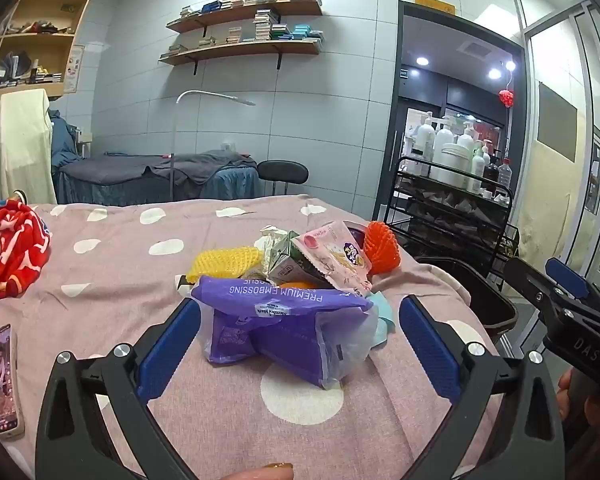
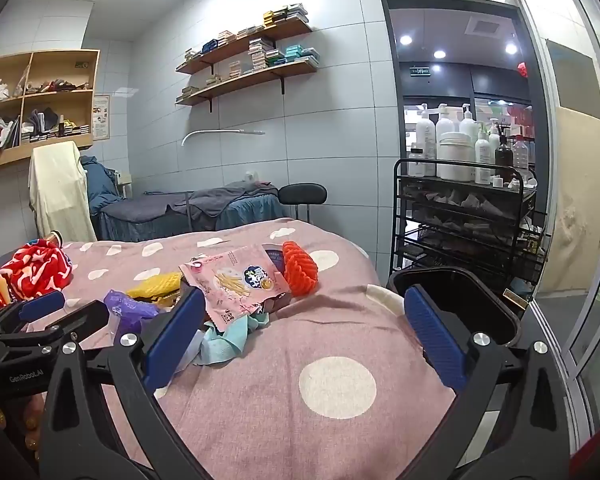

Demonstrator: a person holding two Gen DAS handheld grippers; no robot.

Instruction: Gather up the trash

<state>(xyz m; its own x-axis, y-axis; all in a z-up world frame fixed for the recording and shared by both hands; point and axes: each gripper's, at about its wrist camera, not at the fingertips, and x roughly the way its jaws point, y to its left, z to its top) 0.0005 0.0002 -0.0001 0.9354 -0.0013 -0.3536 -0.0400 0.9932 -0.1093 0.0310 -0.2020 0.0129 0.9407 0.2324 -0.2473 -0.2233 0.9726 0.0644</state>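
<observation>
left gripper: jaws wide apart, tilted slightly down, nothing gripped | right gripper: jaws wide apart, nothing gripped, at the left one's 3 o'clock | fingertip at 6 o'clock edge

The bed cover is matt woven cloth, pink with white dots. On it lies a purple tissue pack in glossy, crinkled plastic film, a pink snack bag of shiny foil-like plastic, and yellow and orange foam nets, rough and meshed. The bin at the bed's right edge is smooth black plastic. Blue ribbed pads line matt black gripper arms with bright metal screws.
</observation>
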